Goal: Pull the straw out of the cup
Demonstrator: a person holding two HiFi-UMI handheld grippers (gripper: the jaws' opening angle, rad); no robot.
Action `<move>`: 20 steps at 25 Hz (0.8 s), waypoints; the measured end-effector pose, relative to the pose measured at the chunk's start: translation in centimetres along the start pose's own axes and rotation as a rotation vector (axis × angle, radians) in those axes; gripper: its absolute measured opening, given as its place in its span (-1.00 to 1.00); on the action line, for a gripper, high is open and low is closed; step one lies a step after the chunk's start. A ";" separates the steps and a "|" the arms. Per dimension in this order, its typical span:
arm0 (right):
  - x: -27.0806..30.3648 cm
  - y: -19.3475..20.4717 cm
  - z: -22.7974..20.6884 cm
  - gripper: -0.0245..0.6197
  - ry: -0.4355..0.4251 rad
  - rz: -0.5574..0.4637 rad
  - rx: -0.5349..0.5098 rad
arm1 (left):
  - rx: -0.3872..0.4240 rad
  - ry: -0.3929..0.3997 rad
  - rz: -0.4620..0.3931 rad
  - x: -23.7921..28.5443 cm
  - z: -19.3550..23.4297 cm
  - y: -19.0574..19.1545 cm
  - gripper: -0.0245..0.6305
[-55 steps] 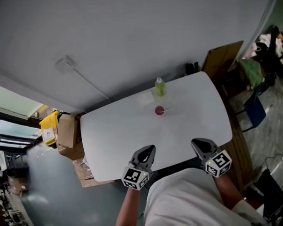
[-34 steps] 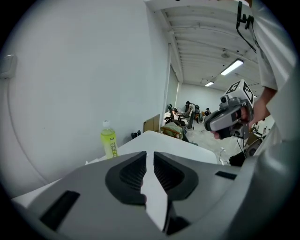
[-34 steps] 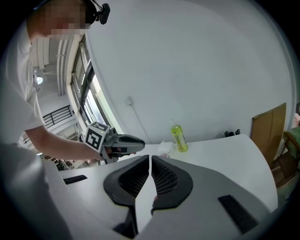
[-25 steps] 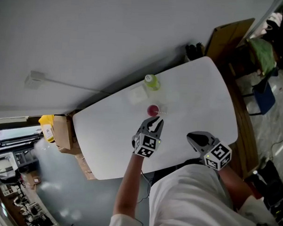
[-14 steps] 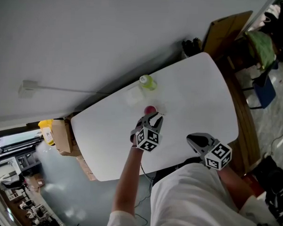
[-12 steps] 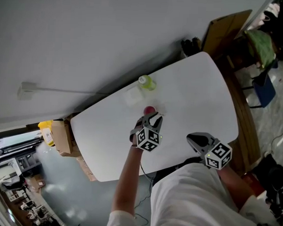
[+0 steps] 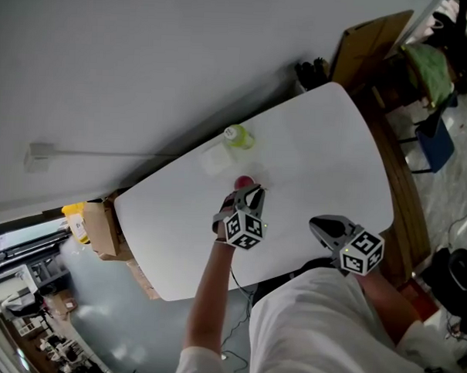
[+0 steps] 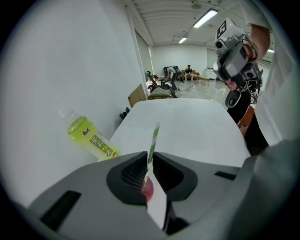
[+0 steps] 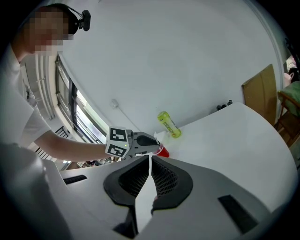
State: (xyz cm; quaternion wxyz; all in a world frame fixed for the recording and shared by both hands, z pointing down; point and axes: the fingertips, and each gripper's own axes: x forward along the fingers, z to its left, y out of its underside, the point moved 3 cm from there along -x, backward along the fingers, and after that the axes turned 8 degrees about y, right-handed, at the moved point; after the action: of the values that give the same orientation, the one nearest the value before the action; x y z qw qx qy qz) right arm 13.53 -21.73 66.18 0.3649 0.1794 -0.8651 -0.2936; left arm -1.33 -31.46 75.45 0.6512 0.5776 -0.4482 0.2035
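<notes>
A small red cup stands on the white table, and a green-and-white striped straw rises from it. My left gripper leans down over the cup. In the left gripper view its jaws are closing, with the straw pinched between the tips and the cup just below. My right gripper hovers at the table's near edge, shut and empty. In the right gripper view the left gripper is at the cup.
A bottle of green drink lies just beyond the cup, beside a clear plastic piece. Cardboard boxes sit on the floor to the left. A brown board and a chair stand to the right.
The left gripper came forward from the table's near edge to the cup, then dipped slightly over it. The right gripper stayed by the near edge.
</notes>
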 end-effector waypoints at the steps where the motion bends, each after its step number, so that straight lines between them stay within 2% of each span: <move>1: 0.1 0.0 0.0 -0.79 -0.001 -0.001 0.002 | 0.001 -0.004 -0.001 0.0 0.1 0.0 -0.82; 10: -0.2 0.5 -0.6 -0.79 -0.008 0.005 0.014 | 0.000 -0.066 -0.019 -0.3 0.7 0.0 -0.85; 20: 0.0 -0.1 0.9 -0.79 -0.032 -0.014 -0.006 | -0.034 -0.150 -0.081 -4.0 1.5 -0.7 -0.85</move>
State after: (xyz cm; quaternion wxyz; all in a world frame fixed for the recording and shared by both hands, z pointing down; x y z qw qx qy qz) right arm 12.88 -21.50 65.66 0.3497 0.1795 -0.8686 -0.3016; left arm -3.33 -32.02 71.68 0.6332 0.5976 -0.4756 0.1256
